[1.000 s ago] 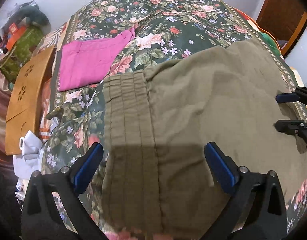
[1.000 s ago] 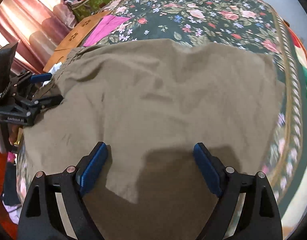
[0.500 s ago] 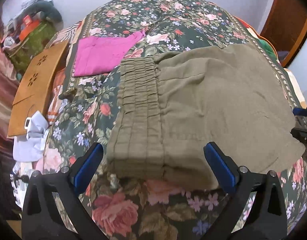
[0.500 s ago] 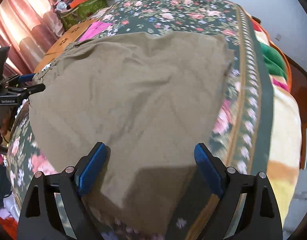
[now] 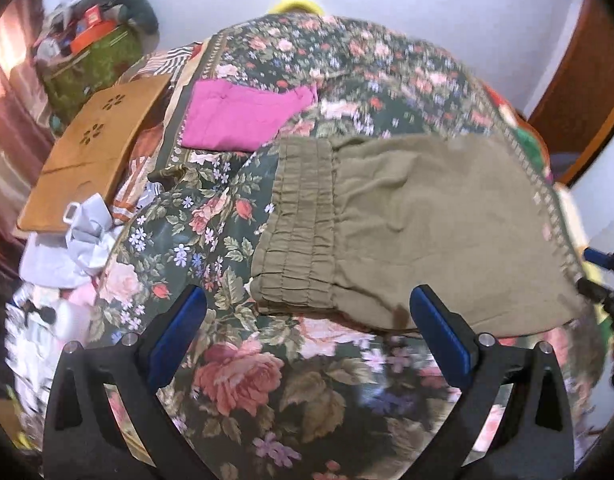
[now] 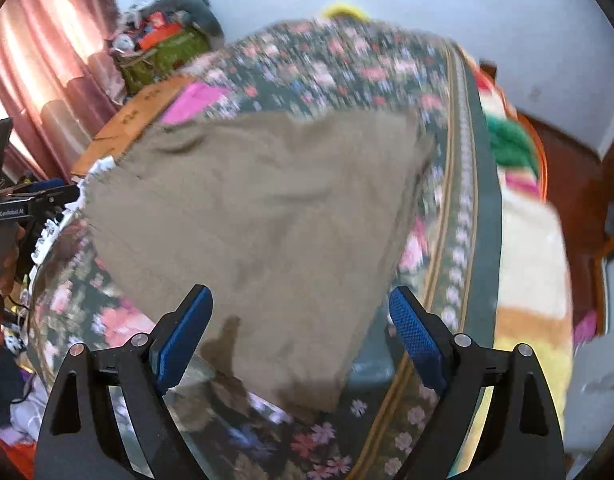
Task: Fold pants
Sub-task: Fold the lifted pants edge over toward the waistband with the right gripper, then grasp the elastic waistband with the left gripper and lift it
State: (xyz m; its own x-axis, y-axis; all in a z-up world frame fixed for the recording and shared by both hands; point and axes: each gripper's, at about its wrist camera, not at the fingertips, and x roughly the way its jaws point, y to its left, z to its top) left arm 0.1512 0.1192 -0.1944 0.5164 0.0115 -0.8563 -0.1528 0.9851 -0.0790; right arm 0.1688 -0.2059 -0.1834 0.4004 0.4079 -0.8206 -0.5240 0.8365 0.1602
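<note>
Olive pants [image 5: 419, 232] lie flat on a floral bedspread [image 5: 243, 376], already doubled into a broad rectangle, as two hand-held grippers hang just short of the cloth's near edge with nothing in their grasp. The left gripper [image 5: 307, 336] has its blue-padded fingers spread wide; the gathered waistband [image 5: 303, 224] sits straight ahead of it and a little above the gap, its near corner between the fingertips' lines but apart from both. From this tool the pants run away to the right, so their long axis lies crosswise to its fingers. The right gripper [image 6: 301, 328] is likewise spread and empty, and the leg end of the pants [image 6: 267, 232] lies directly ahead of it, the near corner of the cloth reaching down between its fingers, though blur leaves it unclear whether pad and fabric touch. Seen from the right tool, the garment stretches off to the left, toward the other gripper at the frame's edge. Each tool is therefore nearest its own end: left to the waistband, right to the hems. A further fold across the long axis would likely mean carrying one end over to the other. A folded pink garment [image 5: 243, 116] lies beyond the waistband, well apart.
</note>
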